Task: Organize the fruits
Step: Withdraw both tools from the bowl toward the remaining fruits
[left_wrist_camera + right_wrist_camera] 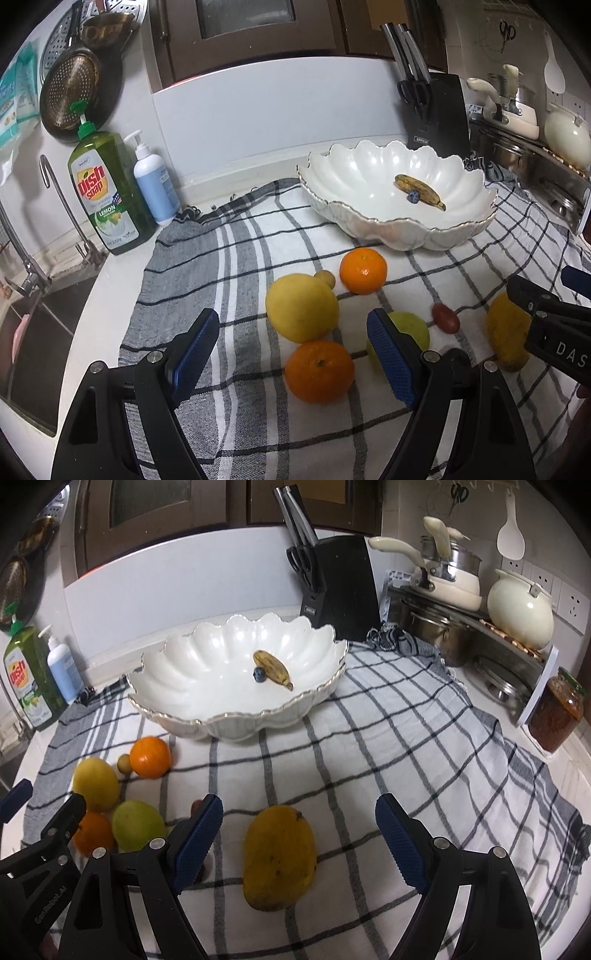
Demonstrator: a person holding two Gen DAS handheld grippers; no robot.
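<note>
In the left wrist view, the left hand-held gripper [293, 354] fills the bottom of the frame with its blue pads spread wide and nothing gripped; an orange [319, 371] lies on the checked cloth [243, 240] between them, untouched. Just above it sits a lemon [302, 307], with a second orange [363, 270] further up and a green fruit [415, 328] partly hidden behind the right pad. A small reddish fruit [446, 316], perhaps a grape, lies at centre right.

In the right wrist view, the right hand-held gripper [299, 843] is likewise wide open and empty, with a mango [279, 856] lying on the cloth between its pads, clear of both.

The white scalloped bowl [177, 672] stands in the upper middle of both views, holding a small banana [272, 669] and a blueberry [259, 674] that touches it. A dish soap bottle [107, 188] stands on the worktop [110, 291] at the left.
</note>
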